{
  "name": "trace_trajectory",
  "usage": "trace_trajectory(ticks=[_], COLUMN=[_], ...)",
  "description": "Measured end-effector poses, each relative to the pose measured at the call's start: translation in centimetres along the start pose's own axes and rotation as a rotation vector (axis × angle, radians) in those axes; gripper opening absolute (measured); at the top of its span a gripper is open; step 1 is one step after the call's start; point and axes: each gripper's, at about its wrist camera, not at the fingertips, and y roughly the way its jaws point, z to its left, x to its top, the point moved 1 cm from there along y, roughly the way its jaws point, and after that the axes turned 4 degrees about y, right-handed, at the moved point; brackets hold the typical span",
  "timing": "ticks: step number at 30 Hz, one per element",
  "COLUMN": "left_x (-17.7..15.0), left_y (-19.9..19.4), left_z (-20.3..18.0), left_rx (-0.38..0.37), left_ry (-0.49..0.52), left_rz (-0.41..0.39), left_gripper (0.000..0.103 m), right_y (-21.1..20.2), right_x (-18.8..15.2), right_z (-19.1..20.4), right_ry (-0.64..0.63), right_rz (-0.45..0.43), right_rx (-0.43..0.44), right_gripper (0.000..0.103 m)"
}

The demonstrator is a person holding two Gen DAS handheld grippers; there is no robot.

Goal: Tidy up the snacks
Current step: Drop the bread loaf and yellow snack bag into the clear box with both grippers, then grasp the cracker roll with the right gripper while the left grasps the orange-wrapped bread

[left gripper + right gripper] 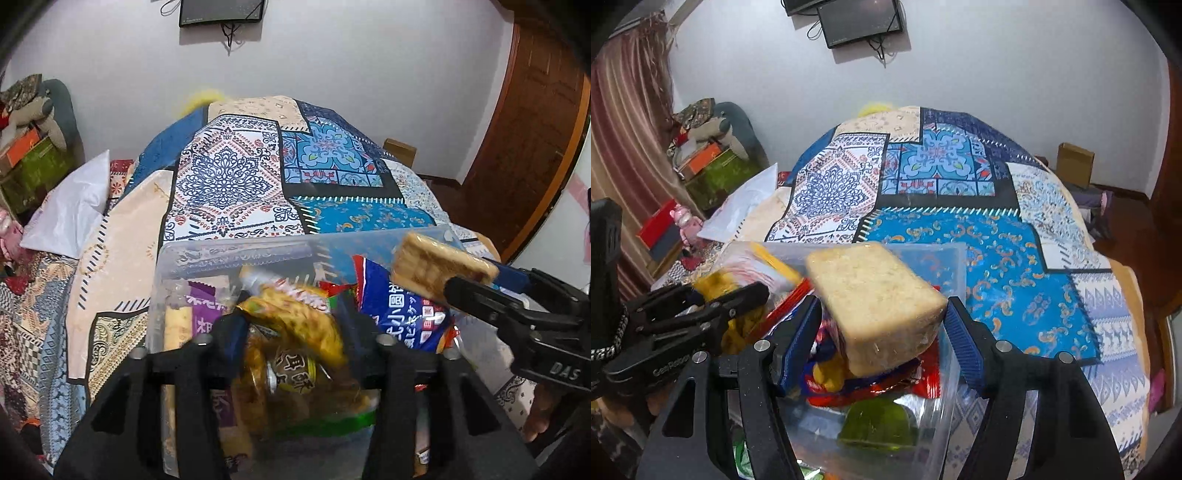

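Note:
A clear plastic bin [236,251] on the patterned table holds several snack packs, among them a blue biscuit bag [402,306] and a purple pack [201,310]. My left gripper [295,332] is over the bin with a yellow snack pack [303,321] between its jaws; the pack is blurred. My right gripper [879,325] holds a wrapped beige cake block [875,299] over the bin's [938,254] right side. The block also shows in the left wrist view [439,266].
The table carries a blue patchwork cloth [997,240]. A white bag [70,210] lies at the table's left edge. Boxes and a soft toy [33,110] pile up at far left. A wooden door [535,129] is at right.

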Motion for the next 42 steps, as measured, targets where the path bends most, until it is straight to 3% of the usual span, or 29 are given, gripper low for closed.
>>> trace_trajectory(ticks=[1,5,11,15,24,37,39,42], left_x=[-0.1,-0.4,-2.2,-4.6,-11.4,-19.6,-20.5,-21.8], left_y=[-0.3,-2.0,-6.5,-9.8,-14.6,-16.4,-16.8,-17.7], left_z=[0.0,-0.3,-1.3,-2.1,-3.8,-3.9,-3.6,-3.2], left_rx=[0.0,0.014,0.044,0.068,0.042,0.016,0.014,0.033], left_ry=[-0.002,0.007,0.052,0.077,0.062,0.0,-0.006,-0.009], left_rz=[-0.005,-0.026,-0.049,-0.055,0.0,0.126,0.138,0.143], left_gripper=[0.066,0.067,0.076,0.091,0.093,0.093,0.093,0.093], right_y=[-0.2,-1.6,-4.4,-7.0,-12.0,-8.2,-7.5,-6.7], right_x=[-0.1,-0.5,-2.5,-4.4,-9.9,-16.8,-17.3,-17.8], right_z=[0.0,0.2,0.9,1.8,2.6,4.7,5.1,5.6], right_ry=[-0.003,-0.023,-0.079,-0.13,-0.175,-0.239,-0.256,-0.287], right_rz=[0.0,-0.007,0.007,0.01,0.038,0.223,0.236,0.246], right_rx=[0.003,-0.008,-0.001,0.013,0.057,0.148,0.147,0.127], right_gripper=[0.068,0.084,0.084,0.084,0.084,0.083,0.072,0.065])
